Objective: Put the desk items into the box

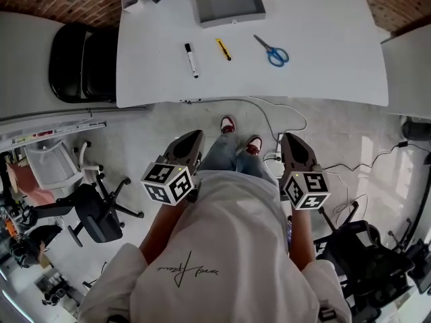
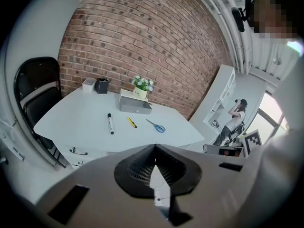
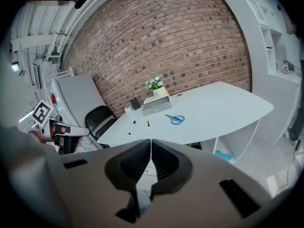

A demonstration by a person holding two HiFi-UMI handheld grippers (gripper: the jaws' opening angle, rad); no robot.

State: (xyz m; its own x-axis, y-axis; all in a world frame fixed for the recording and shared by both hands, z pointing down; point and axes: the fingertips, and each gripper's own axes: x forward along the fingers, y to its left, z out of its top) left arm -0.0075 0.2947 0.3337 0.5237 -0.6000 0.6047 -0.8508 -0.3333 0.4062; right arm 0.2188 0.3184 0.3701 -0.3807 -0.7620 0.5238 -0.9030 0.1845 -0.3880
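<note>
Step in hand: approach; nothing gripped yet.

Advise: open jaws before reaching the desk (image 1: 323, 66). Take marker (image 1: 192, 60), yellow cutter (image 1: 223, 49) and scissors (image 1: 272, 51) singly, gripped mid-body. Drop each in grey box (image 1: 231, 13) at far edge.

Left gripper (image 1: 195, 135) and right gripper (image 1: 290, 138): jaws together, empty, near side, well short of desk.

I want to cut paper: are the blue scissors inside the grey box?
No, the blue-handled metal scissors lie on the white desk, outside the open grey box.

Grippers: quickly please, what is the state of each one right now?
Left gripper: closed, holding nothing.
Right gripper: closed, holding nothing.
</note>
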